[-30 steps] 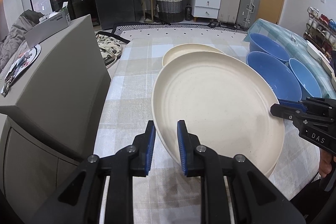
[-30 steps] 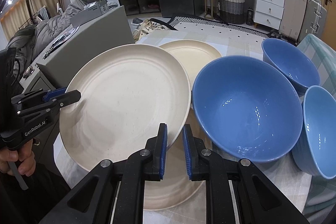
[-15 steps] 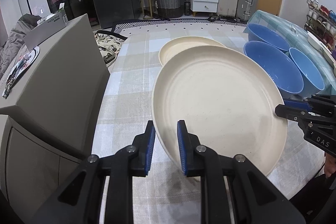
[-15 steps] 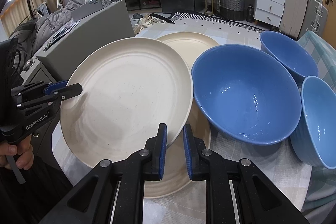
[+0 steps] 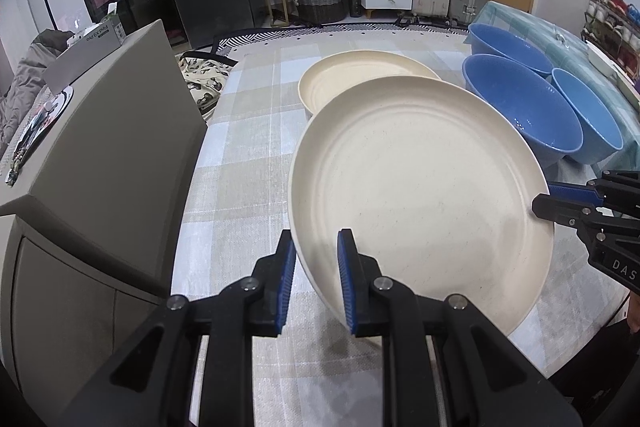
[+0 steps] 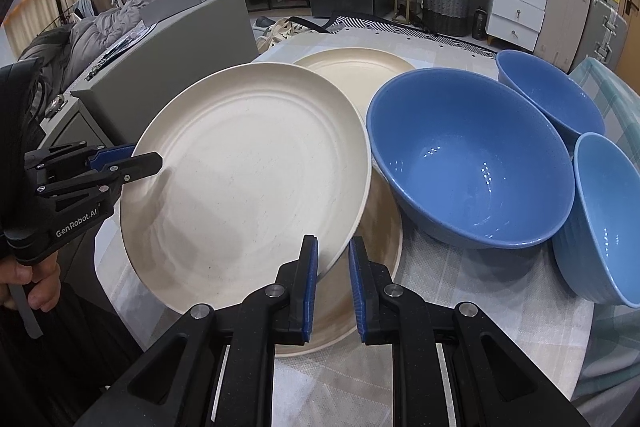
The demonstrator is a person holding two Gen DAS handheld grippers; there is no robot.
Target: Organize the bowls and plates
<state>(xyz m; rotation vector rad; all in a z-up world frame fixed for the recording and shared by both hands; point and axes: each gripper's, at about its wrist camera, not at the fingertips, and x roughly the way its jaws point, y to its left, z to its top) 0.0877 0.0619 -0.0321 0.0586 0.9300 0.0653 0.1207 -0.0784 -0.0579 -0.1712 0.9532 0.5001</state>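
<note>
Both my claws clenched on the same large cream round plate (image 5: 420, 187), left claw (image 5: 316, 267) pinching its near-left rim, right claw (image 6: 333, 279) pinching the opposite rim edge; right claw's pads not fully together, rim sits between them. Plate held tilted, lifted off the checked-cloth surface (image 5: 248, 147), hanging over a second cream plate (image 6: 360, 259) that lies flat under it. A third cream round plate (image 5: 360, 75) lies flat farther back, partly hidden behind the held one. Right of the plates: big dark blue bowl (image 6: 468, 155) just beside the held plate's rim, another dark blue bowl (image 6: 552, 95) behind it, lighter blue ribbed bowl (image 6: 600, 219) nearest the surface edge, all three close together, touching or nearly. Grey cabinet (image 5: 100, 131) stands left of the surface. My hand (image 6: 28, 279) shows on the left claw's handle
</note>
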